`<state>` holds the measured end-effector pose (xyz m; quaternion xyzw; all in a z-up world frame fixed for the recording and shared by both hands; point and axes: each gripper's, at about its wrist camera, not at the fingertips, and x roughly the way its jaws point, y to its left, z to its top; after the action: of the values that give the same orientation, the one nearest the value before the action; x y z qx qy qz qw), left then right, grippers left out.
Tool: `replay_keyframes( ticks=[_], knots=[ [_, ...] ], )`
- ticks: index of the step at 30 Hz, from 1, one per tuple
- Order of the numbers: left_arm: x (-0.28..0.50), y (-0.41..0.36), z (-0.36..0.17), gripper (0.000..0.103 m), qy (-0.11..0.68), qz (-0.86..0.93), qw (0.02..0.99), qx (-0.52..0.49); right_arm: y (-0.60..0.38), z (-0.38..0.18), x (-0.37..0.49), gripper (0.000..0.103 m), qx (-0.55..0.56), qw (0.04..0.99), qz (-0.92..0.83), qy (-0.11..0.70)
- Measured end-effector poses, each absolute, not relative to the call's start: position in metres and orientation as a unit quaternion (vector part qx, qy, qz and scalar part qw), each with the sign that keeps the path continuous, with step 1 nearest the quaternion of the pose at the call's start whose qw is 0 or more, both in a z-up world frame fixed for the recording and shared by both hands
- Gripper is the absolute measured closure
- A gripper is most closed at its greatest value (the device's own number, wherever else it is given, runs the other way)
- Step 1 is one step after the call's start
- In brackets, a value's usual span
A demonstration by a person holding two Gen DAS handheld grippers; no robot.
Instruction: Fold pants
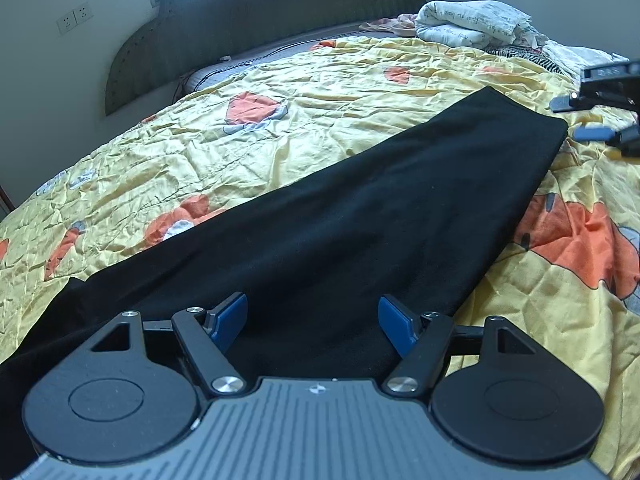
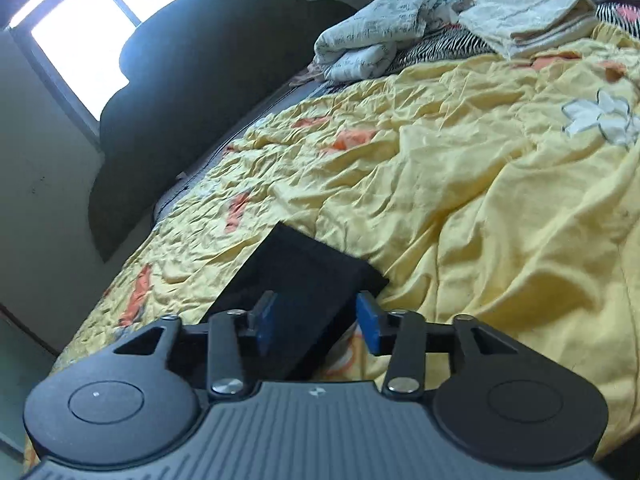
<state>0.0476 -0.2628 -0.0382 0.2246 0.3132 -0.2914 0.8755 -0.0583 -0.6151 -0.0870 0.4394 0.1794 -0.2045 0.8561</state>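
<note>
left tool wide, empty, over near wide end of pants | pants flat on bed quilt, long axis runs away toward right tool | right tool wide, empty, at far hem | likely next: hem to waist

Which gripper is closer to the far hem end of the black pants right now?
Right. The right gripper hangs open right at the hem end of the black pants; the left gripper, also open, sits over the opposite, wider end.
</note>
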Motion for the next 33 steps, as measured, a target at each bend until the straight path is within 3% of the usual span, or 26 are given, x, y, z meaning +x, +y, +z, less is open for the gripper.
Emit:
replay_keyframes(
  ticks=[5,9,15,19,20,21,23,27,33],
  knots=[
    [0.047,-0.261,-0.034,0.028,0.313,-0.295,0.878,0.211,-0.601,-0.103,-0.045,0.053,0.467,0.840,-0.169,0.218],
    [0.052,-0.258,-0.030,0.027,0.328,-0.305,0.875,0.181,-0.602,-0.105,-0.033,0.053,0.471,0.842,-0.165,0.203],
    [0.079,-0.251,-0.025,0.027,0.429,-0.350,0.830,0.064,-0.634,-0.120,-0.003,0.054,0.502,0.835,-0.177,0.142],
    [0.090,-0.256,-0.019,0.027,0.441,-0.344,0.828,0.042,-0.648,-0.122,0.011,0.057,0.503,0.836,-0.181,0.123],
    [0.092,-0.258,-0.018,0.027,0.440,-0.340,0.830,0.042,-0.649,-0.123,0.014,0.066,0.501,0.836,-0.184,0.125],
    [0.096,-0.260,-0.016,0.027,0.439,-0.337,0.832,0.041,-0.651,-0.124,0.016,0.083,0.500,0.836,-0.186,0.130],
    [0.099,-0.263,-0.013,0.027,0.437,-0.335,0.834,0.037,-0.653,-0.126,0.017,0.096,0.500,0.834,-0.190,0.136],
    [0.109,-0.262,-0.014,0.027,0.445,-0.333,0.831,0.023,-0.641,-0.111,0.017,0.098,0.442,0.866,-0.189,0.137],
    [0.134,-0.252,-0.021,0.026,0.483,-0.338,0.804,-0.070,-0.587,-0.062,0.027,0.098,0.250,0.942,-0.170,0.149]
  ],
)
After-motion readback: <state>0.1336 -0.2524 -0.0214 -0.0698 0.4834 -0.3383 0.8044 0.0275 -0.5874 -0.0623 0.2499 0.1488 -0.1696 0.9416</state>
